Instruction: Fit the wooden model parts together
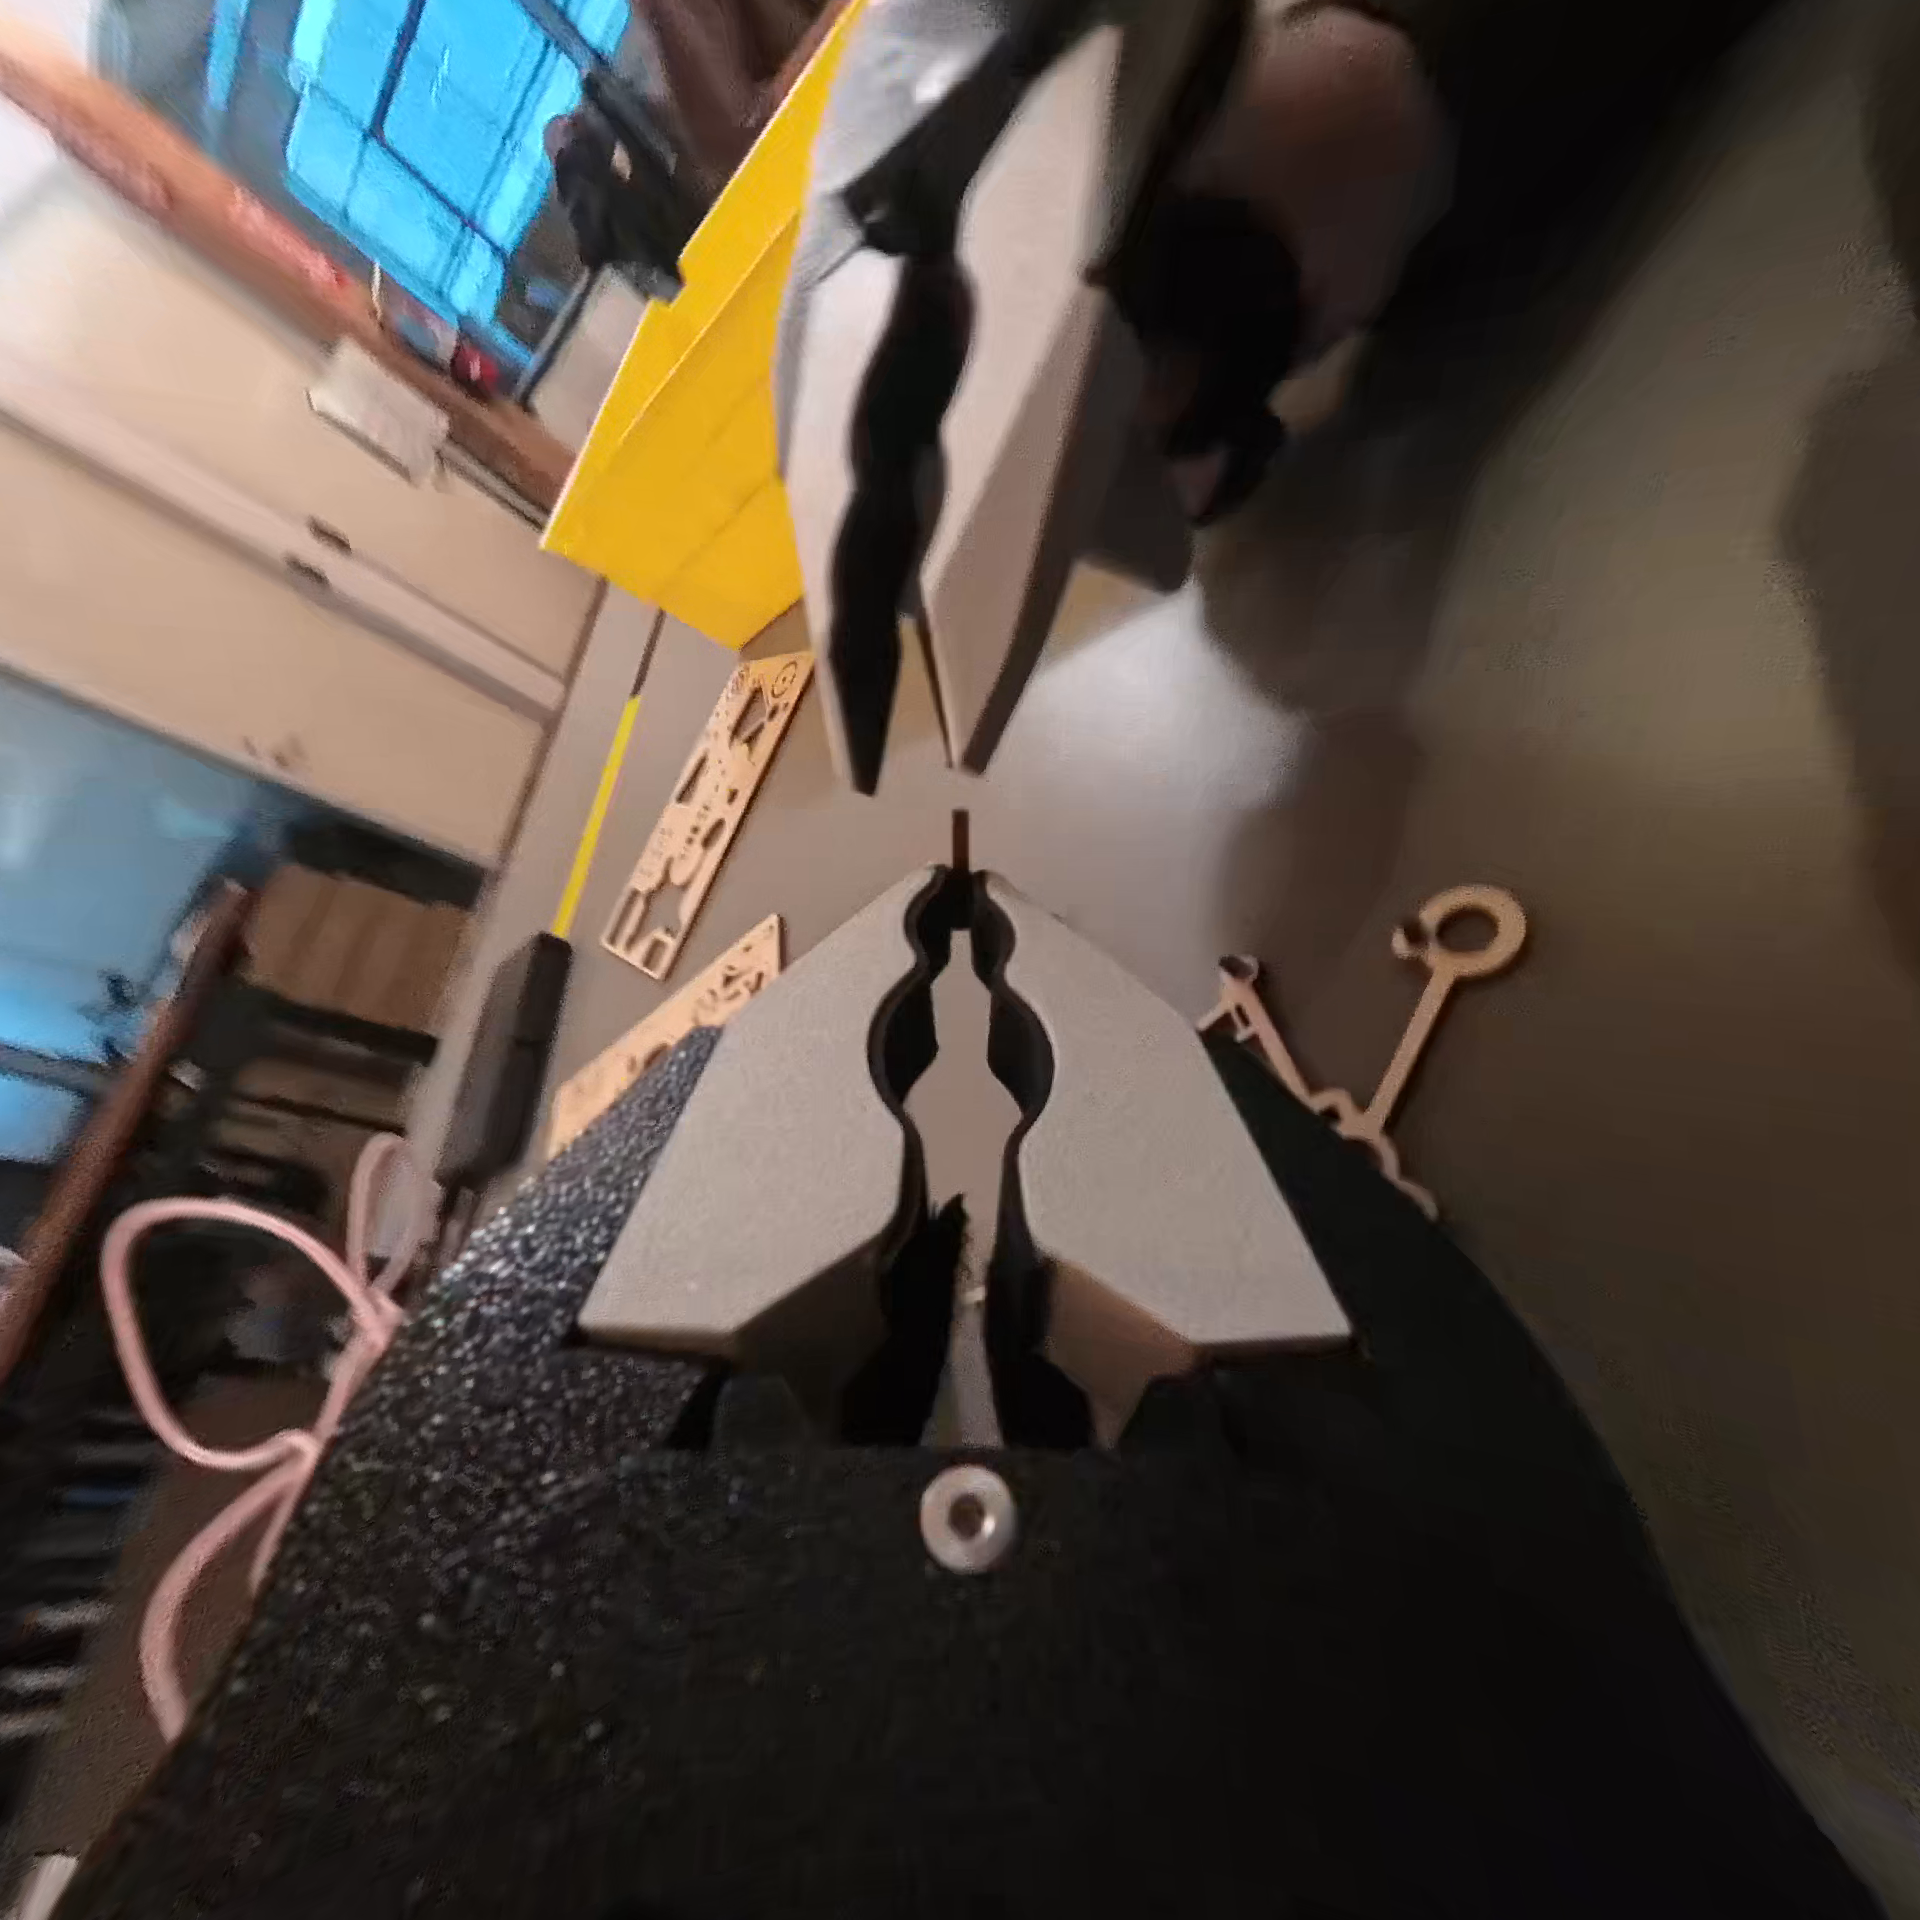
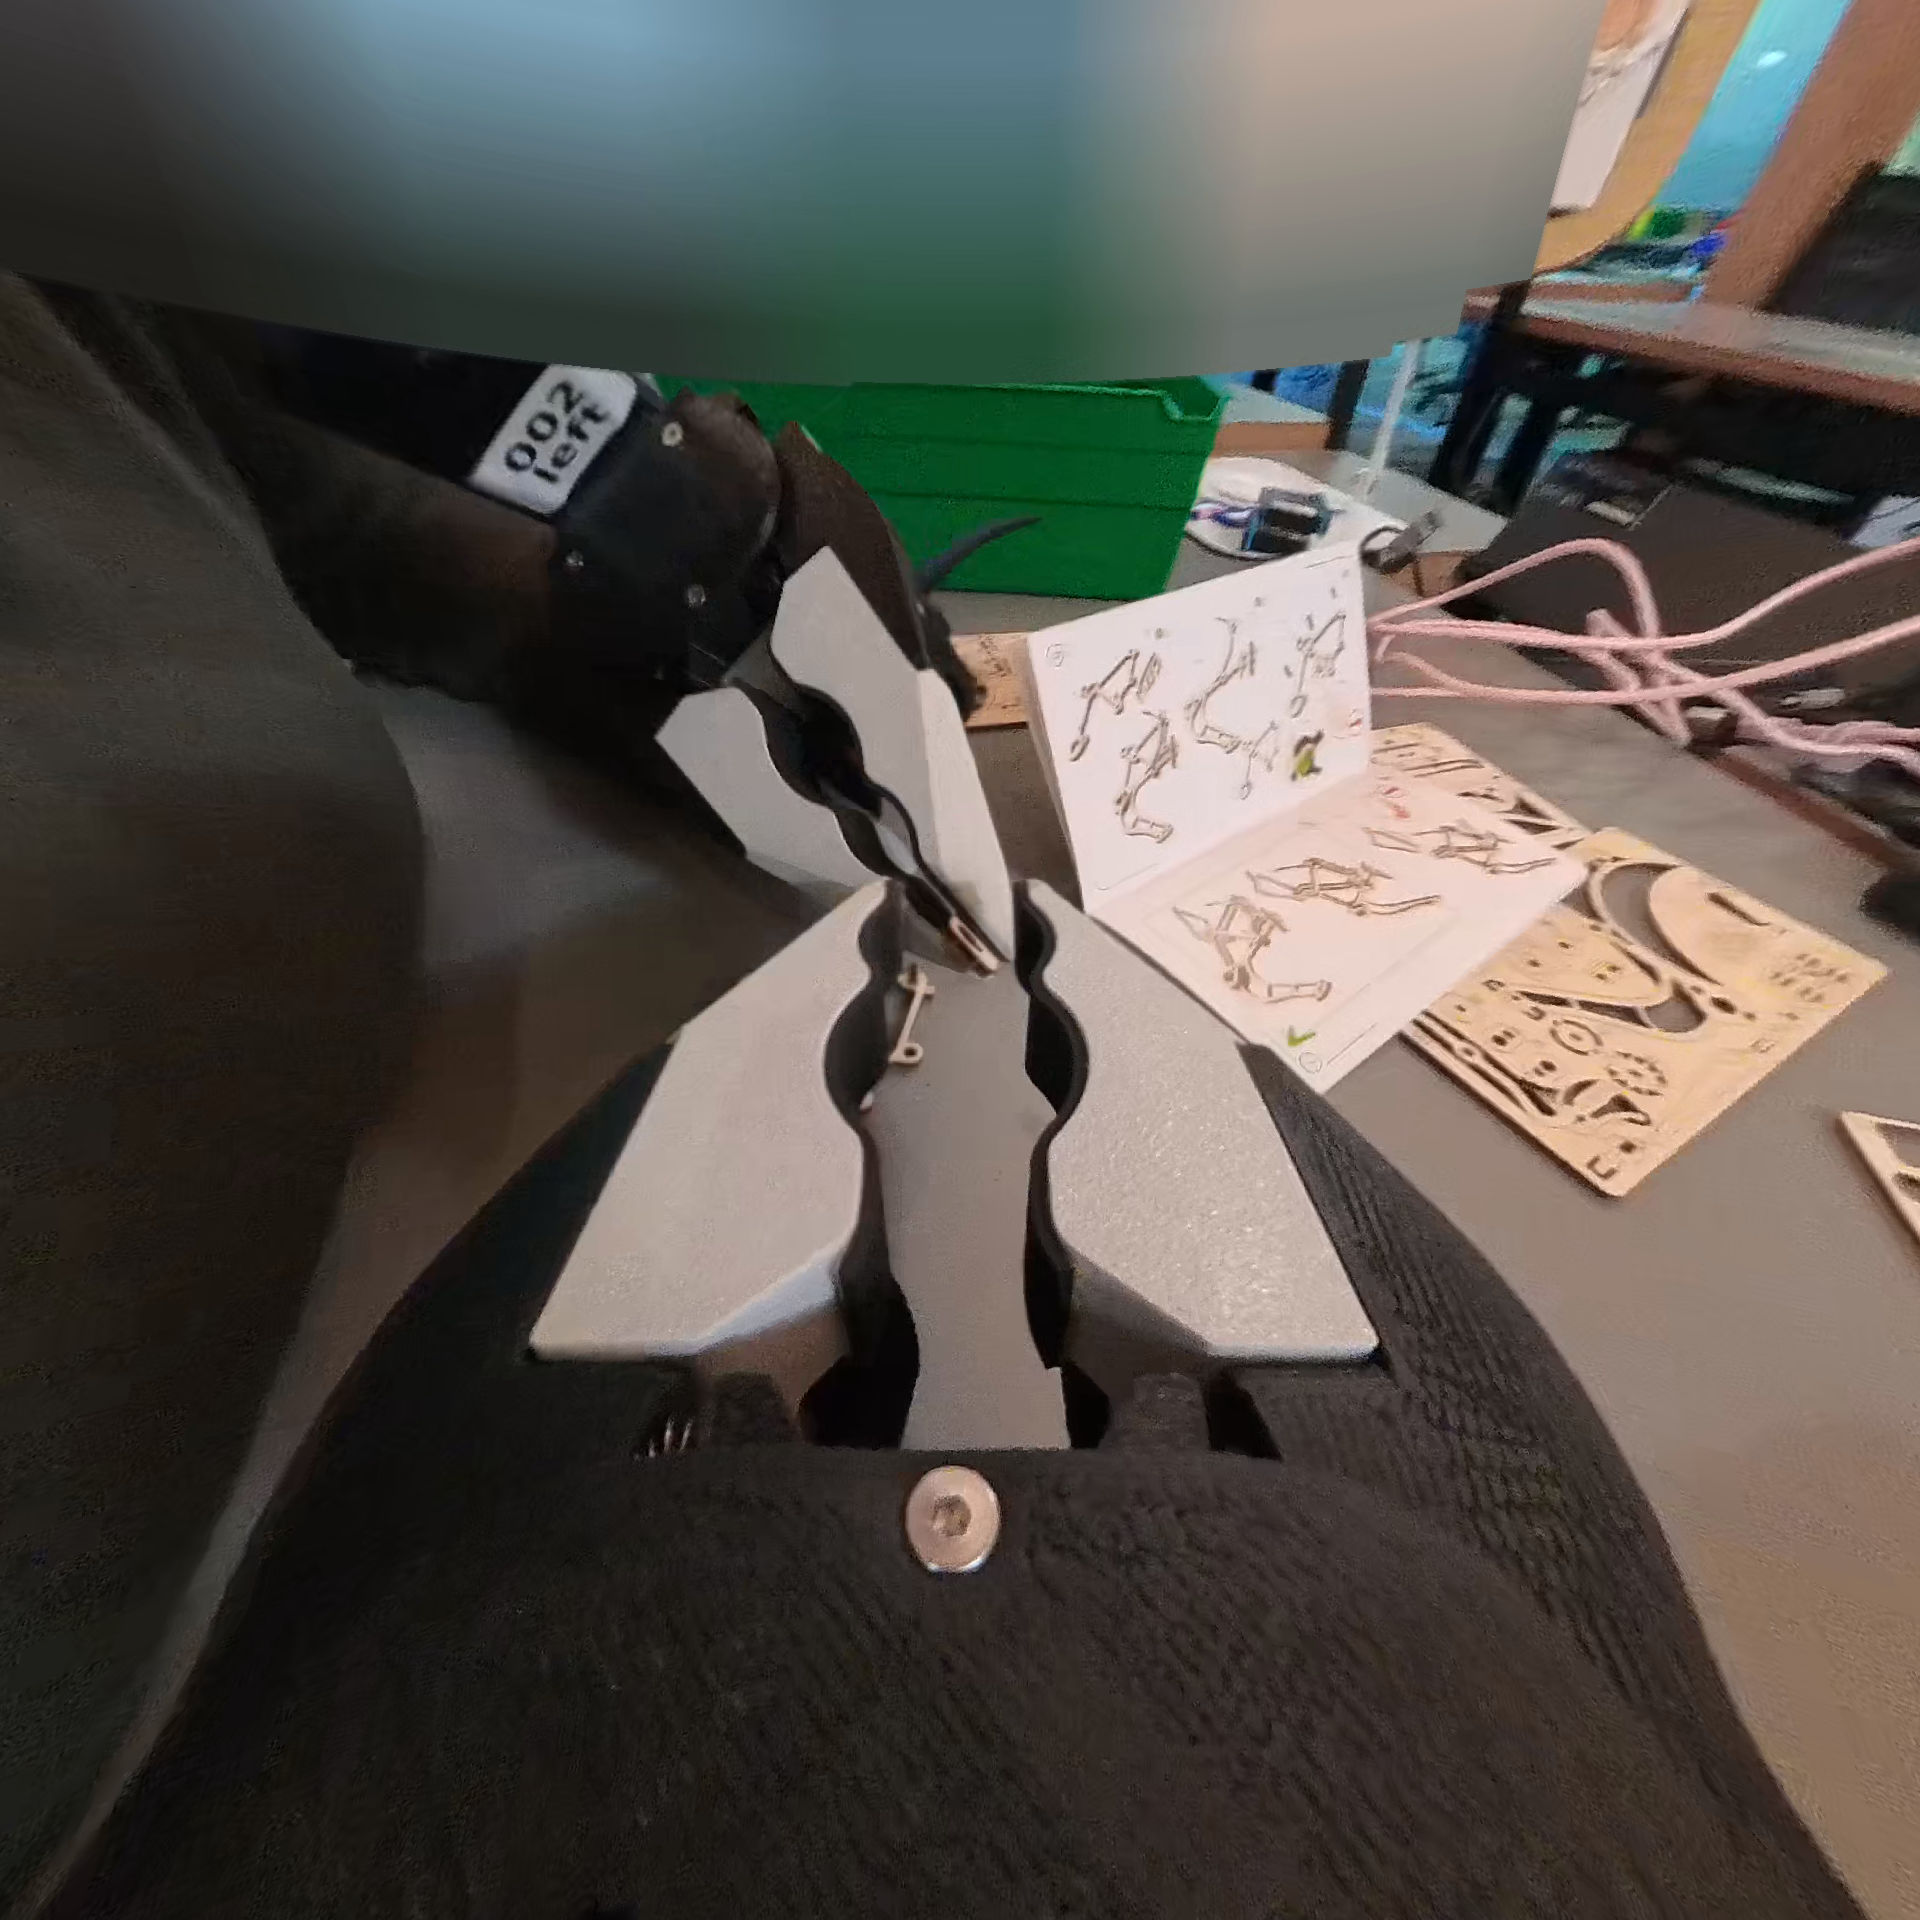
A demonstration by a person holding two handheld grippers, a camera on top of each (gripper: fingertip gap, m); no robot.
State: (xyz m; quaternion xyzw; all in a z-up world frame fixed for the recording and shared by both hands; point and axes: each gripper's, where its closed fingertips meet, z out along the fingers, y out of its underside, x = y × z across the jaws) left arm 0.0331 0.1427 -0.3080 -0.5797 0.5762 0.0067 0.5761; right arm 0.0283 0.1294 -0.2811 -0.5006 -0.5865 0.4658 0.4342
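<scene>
My left gripper (image 1: 958, 883) is shut on a small thin wooden part (image 1: 961, 840) that sticks out edge-on from its tips. In the right wrist view the left gripper (image 2: 971, 951) comes in from the upper left with that wooden part (image 2: 964, 943) pinched at its tips. My right gripper (image 2: 956, 904) is open and empty, with its fingers on either side of the left gripper's tips and not touching the part. In the left wrist view the right gripper (image 1: 916, 774) points down just above the held part. A small loose wooden part (image 2: 907, 1013) lies on the grey table (image 2: 1714, 1351) below.
An open instruction booklet (image 2: 1247, 779) and punched wooden sheets (image 2: 1662, 1018) lie to the right. Pink cables (image 2: 1662, 644) and a green bin (image 2: 987, 478) are farther back. A ring-ended wooden piece (image 1: 1455, 935), more sheets (image 1: 717, 810) and a yellow bin (image 1: 707, 436) show in the left wrist view. The grippers are tip to tip, or close to it.
</scene>
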